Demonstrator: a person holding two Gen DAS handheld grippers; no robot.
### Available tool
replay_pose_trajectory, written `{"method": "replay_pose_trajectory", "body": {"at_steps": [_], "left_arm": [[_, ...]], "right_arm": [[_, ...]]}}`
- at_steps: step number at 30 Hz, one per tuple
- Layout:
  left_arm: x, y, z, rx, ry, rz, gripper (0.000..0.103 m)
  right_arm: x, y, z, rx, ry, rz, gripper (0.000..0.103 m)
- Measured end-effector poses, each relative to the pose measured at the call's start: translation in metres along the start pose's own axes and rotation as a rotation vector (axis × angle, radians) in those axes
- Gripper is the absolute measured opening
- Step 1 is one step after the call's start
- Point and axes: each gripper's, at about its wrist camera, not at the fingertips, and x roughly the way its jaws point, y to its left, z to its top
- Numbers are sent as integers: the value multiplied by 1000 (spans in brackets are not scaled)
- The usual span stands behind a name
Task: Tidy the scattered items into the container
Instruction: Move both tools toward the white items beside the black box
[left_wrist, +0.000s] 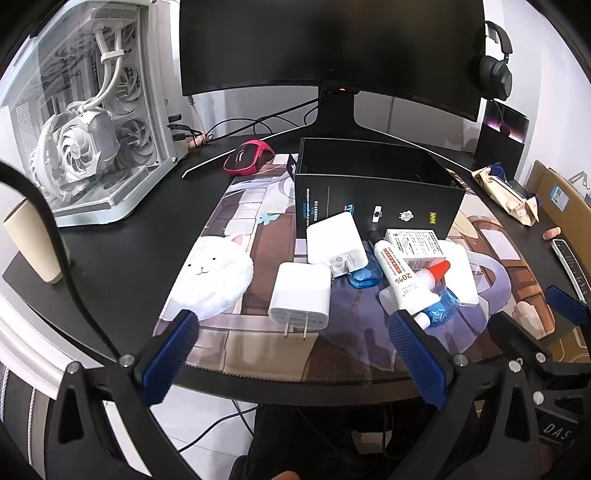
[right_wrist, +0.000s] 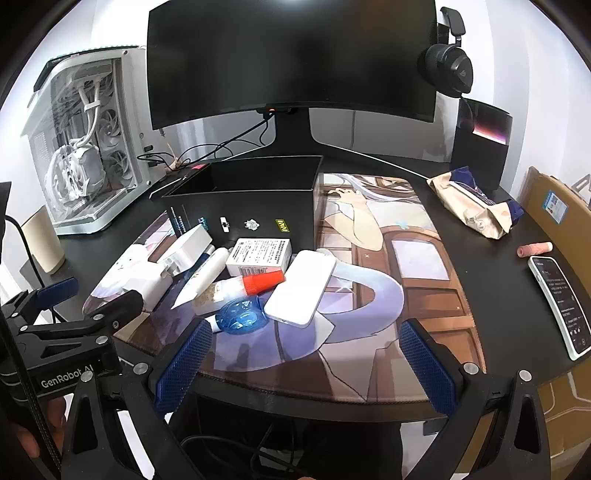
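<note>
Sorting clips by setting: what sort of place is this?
Most likely a home computer desk: a curved monitor, a white PC case with fans, and a headset hanging beside the screen.

Both grippers tilt forward and downward, empty. The left gripper (left_wrist: 291, 354) spreads its blue-padded fingers (left_wrist: 170, 354) fully apart; the right gripper (right_wrist: 304, 363) likewise, nothing touching its fingers (right_wrist: 426, 365).

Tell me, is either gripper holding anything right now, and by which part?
Nothing is held. The left gripper and right gripper both stand open above the desk's near edge, with the chargers and tubes lying untouched.
</note>
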Motion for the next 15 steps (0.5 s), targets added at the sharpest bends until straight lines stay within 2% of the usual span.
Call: {"method": "replay_pose_trajectory", "body": {"at_steps": [15], "left_arm": [[6,3,-2,-3,9,4,103]], "right_arm": [[6,-3,-1,10,17,6,103]]}}
